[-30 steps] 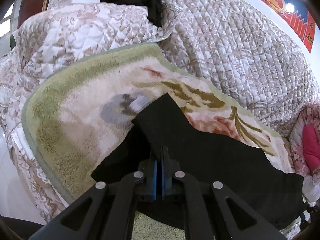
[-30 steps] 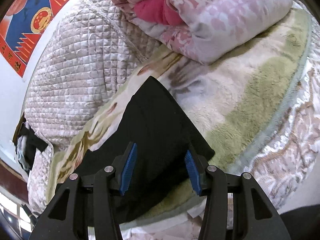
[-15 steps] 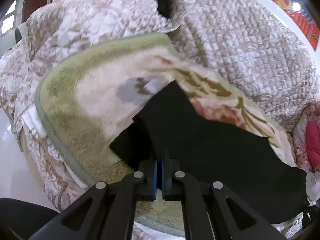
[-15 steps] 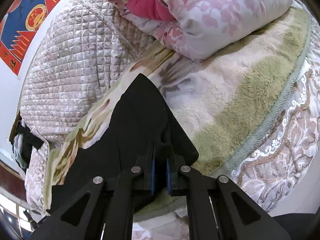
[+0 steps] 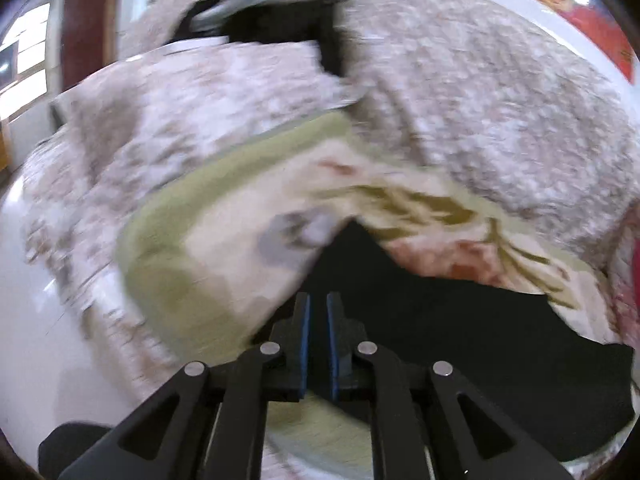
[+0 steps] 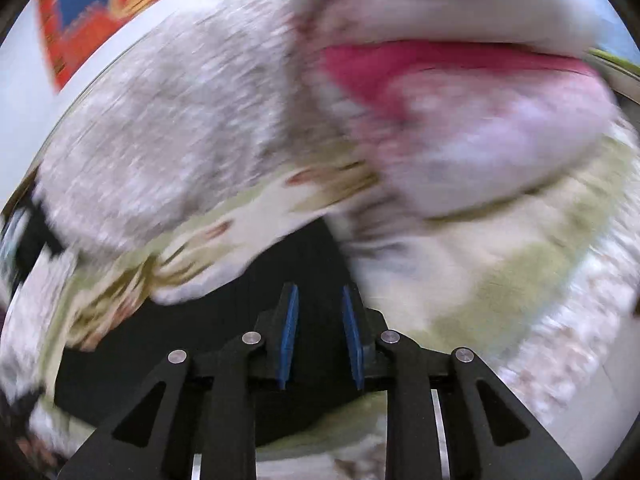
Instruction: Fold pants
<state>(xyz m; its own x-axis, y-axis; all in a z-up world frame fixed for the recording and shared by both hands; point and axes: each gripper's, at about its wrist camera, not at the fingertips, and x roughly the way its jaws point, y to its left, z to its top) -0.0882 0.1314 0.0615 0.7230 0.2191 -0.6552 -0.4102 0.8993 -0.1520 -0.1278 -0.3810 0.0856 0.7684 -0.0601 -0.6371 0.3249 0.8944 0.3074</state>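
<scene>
Black pants (image 5: 440,320) lie spread on a cream and green fleece blanket (image 5: 224,256) on the bed. Both views are smeared by motion. My left gripper (image 5: 318,304) sits at the pants' near left corner. Its jaws are opening, with a narrow gap between the blue pads and black cloth in that gap. My right gripper (image 6: 319,296) is over the other end of the pants (image 6: 224,332). Its jaws are opening too and stand clearly apart. Black cloth lies between them, and the pads do not look pressed on it.
A quilted beige bedspread (image 5: 480,120) covers the bed behind the blanket. Dark clothes (image 5: 280,12) are piled at its far end. A rolled pink quilt (image 6: 480,128) lies beyond the right gripper. White floor (image 5: 40,300) shows past the bed's near edge.
Both grippers rose and the views tilted. The right jaws closed on the pants half a second ago and now stand apart again. The left pads have parted slightly.
</scene>
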